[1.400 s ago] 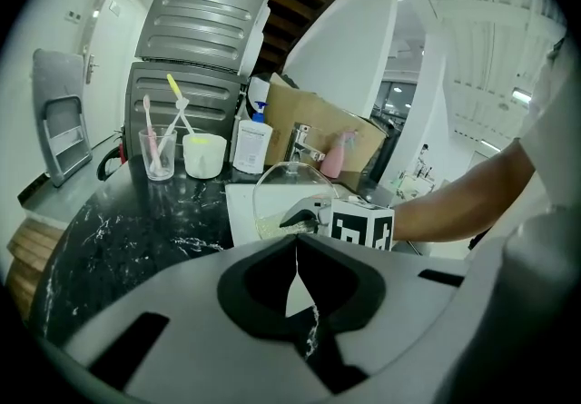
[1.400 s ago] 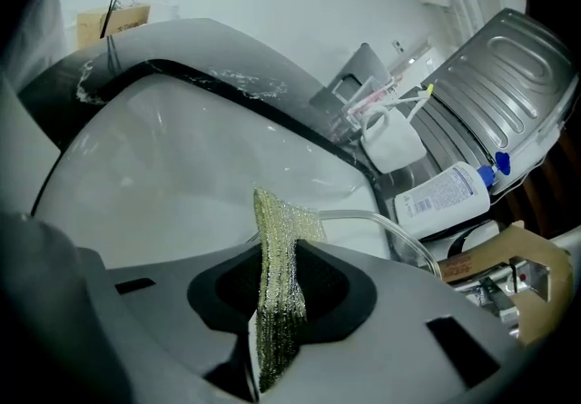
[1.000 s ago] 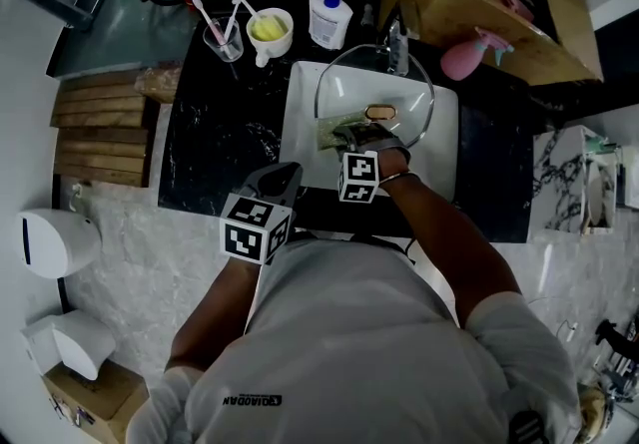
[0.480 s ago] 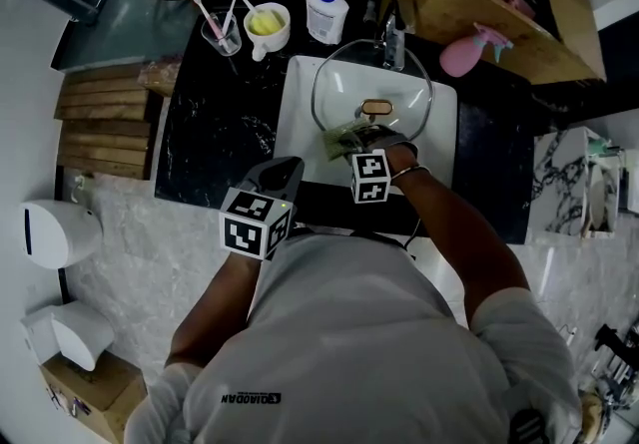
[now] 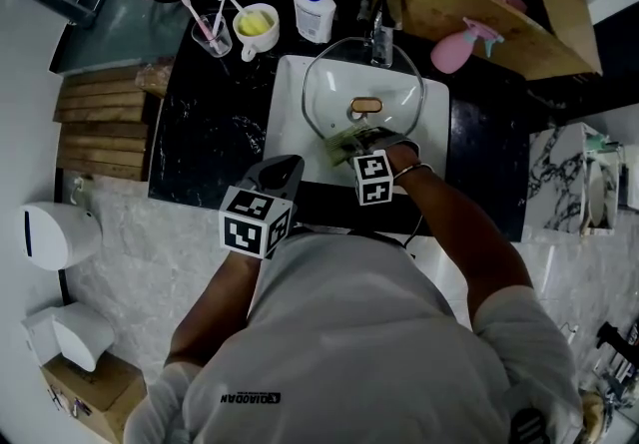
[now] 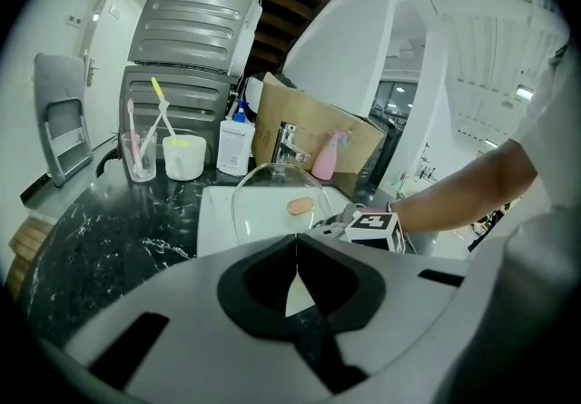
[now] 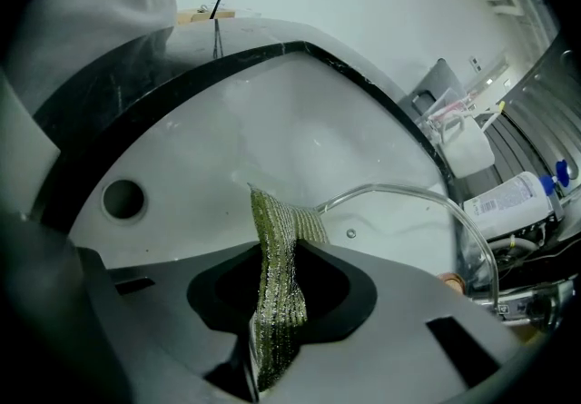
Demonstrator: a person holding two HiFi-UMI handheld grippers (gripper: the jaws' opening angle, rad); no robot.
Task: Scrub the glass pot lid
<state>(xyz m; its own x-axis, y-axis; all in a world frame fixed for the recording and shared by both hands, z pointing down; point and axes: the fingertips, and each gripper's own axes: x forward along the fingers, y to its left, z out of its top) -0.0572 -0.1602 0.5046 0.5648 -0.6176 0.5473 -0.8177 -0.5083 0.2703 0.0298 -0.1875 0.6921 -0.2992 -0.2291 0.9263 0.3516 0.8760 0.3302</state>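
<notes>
The round clear glass pot lid [image 5: 334,83] leans in the white sink [image 5: 285,133] at upper centre, likely slick and breakable, best steadied by its tan knob [image 5: 366,105], while the right gripper [image 5: 349,141] has its jaws clenched on a limp green scouring cloth [image 7: 277,239] and the left gripper [image 6: 296,252] has its jaws pressed together, empty.

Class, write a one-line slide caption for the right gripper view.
Right gripper shut on a green scrubbing cloth beside the rim of the glass pot lid in a sink.
</notes>
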